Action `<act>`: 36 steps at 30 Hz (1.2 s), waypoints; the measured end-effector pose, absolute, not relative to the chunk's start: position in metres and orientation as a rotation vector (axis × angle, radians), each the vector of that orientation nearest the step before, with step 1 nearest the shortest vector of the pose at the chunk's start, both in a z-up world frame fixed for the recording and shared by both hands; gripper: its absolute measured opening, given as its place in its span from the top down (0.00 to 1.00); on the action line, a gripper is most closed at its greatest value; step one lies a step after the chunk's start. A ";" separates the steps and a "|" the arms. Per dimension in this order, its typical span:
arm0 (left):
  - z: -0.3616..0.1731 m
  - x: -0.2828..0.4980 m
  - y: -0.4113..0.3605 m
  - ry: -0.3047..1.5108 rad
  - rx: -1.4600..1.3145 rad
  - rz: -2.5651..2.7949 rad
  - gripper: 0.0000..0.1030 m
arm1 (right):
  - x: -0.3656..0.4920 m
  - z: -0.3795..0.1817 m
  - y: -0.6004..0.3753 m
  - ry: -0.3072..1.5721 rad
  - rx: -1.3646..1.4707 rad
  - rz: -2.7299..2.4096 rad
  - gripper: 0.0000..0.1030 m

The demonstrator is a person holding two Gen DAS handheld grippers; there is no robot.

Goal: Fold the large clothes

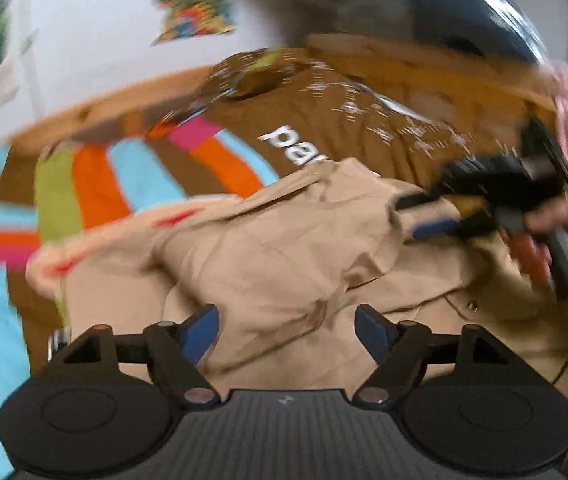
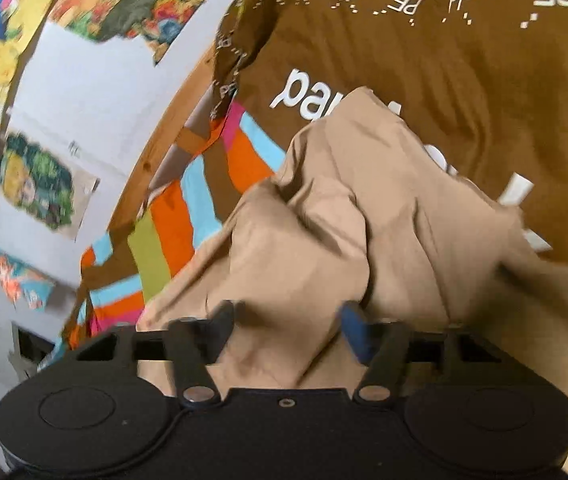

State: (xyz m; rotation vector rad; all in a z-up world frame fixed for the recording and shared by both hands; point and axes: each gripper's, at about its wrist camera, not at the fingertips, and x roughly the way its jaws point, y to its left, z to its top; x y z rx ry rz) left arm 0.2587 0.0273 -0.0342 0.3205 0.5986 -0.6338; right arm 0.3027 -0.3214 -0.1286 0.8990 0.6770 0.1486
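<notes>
Over tan garment (image 1: pixel 284 240) (rumpled) | left gripper (image 1: pixel 287 326) jaws spread | right gripper (image 2: pixel 286 320) jaws wide

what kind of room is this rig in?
Probably a child's bedroom: a striped multicolour bedcover inside a wooden bed frame, and cartoon pictures on the white wall. A tan garment lies on the bed.

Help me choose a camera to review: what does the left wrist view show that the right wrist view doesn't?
Left wrist only: the right gripper and the hand holding it. Right wrist only: several colourful paper pictures on the white wall. Both: the crumpled tan garment over the brown printed shirt on the multicoloured striped bedspread.
</notes>
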 end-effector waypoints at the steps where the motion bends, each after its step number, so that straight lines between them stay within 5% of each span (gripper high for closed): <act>1: -0.036 0.258 0.016 0.579 0.379 -0.636 0.20 | 0.309 -0.127 -0.322 0.684 0.927 0.151 0.95; 12: -0.065 0.263 -0.079 0.418 0.800 -0.487 0.21 | 0.337 -0.032 -0.313 0.576 0.969 0.301 1.00; 13: -0.065 0.268 -0.079 0.419 0.808 -0.459 0.27 | 0.339 -0.025 -0.311 0.575 0.935 0.309 1.00; 14: -0.065 0.273 -0.078 0.417 0.815 -0.434 0.48 | 0.340 -0.020 -0.309 0.574 0.900 0.313 1.00; 17: -0.052 0.291 -0.066 0.435 0.771 -0.424 0.85 | 0.340 -0.016 -0.303 0.568 0.824 0.320 1.00; 19: -0.036 0.305 -0.053 0.465 0.687 -0.447 0.93 | 0.332 -0.018 -0.299 0.547 0.745 0.316 0.95; 28: 0.032 0.380 -0.039 0.513 0.530 -0.482 0.96 | 0.313 -0.066 -0.229 0.549 0.464 0.385 0.86; 36: 0.032 0.386 -0.034 0.460 0.595 -0.557 0.96 | 0.345 -0.085 -0.192 0.455 0.708 0.314 0.86</act>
